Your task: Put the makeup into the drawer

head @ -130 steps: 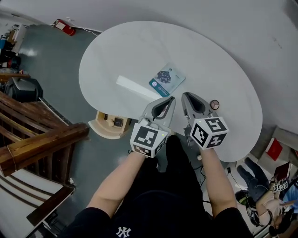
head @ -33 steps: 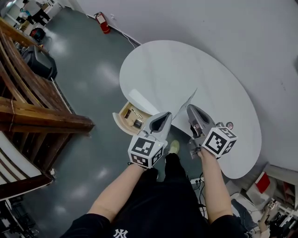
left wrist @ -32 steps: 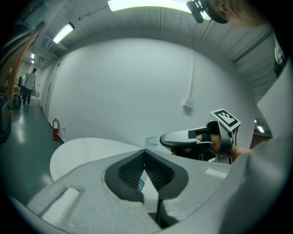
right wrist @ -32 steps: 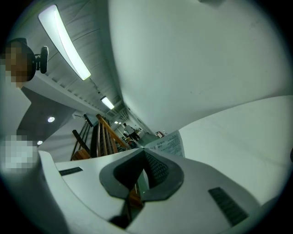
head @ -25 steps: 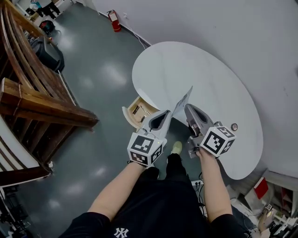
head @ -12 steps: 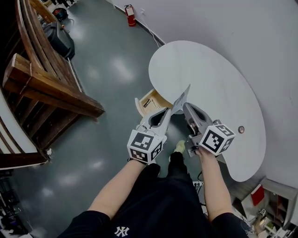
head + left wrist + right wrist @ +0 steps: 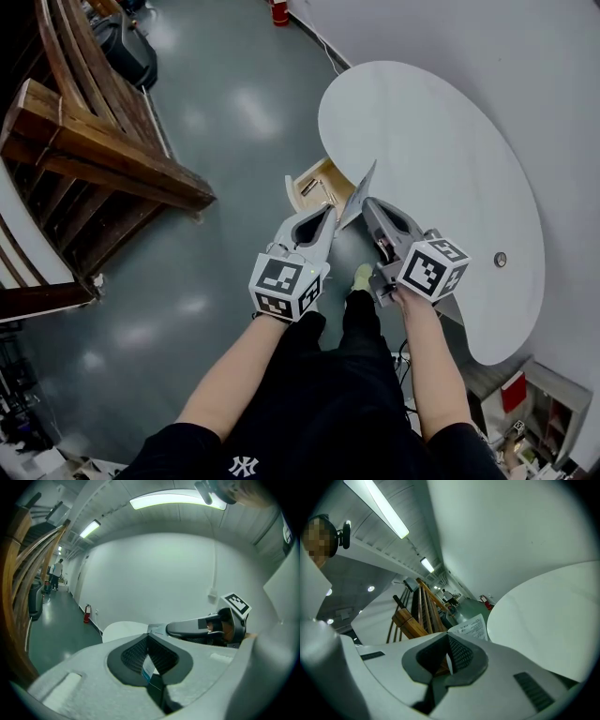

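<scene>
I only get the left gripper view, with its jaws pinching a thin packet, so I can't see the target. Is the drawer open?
Observer: Yes. The head view shows the pale wooden drawer pulled out under the edge of the white round table.
Operator: Is the other gripper on the packet too?
Observer: Yes. The right gripper is shut on the same flat white printed packet.
Operator: Is anything lying on the tabletop?
Observer: One small round object near the right edge, too small to identify.
</scene>
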{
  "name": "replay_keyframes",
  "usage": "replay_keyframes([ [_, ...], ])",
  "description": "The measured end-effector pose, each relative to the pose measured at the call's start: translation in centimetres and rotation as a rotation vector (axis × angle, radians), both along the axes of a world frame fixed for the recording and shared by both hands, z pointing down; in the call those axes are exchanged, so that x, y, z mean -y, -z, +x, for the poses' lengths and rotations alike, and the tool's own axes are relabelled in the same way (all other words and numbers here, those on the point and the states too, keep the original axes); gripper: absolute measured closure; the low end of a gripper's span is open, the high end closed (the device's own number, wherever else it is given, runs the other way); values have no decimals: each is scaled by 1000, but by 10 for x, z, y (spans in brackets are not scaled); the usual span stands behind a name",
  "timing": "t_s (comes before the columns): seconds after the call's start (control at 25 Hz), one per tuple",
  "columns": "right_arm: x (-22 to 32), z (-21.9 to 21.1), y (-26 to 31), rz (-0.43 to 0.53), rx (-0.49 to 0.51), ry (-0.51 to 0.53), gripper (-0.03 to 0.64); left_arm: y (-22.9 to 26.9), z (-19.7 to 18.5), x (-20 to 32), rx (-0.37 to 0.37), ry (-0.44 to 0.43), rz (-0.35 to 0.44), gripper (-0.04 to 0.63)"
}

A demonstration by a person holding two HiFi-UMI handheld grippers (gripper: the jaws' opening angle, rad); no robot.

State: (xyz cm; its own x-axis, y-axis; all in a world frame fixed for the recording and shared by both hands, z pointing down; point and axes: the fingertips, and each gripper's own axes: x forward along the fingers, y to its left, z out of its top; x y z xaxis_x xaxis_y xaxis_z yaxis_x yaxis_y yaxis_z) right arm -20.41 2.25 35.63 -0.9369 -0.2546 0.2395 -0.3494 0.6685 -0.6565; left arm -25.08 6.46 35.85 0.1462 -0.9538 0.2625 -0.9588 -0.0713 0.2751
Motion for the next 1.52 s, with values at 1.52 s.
replay_keyframes([
  [1.52,38,-106,-265,17,-273,213,603,-191,-60,40,-86,138,-126,585],
])
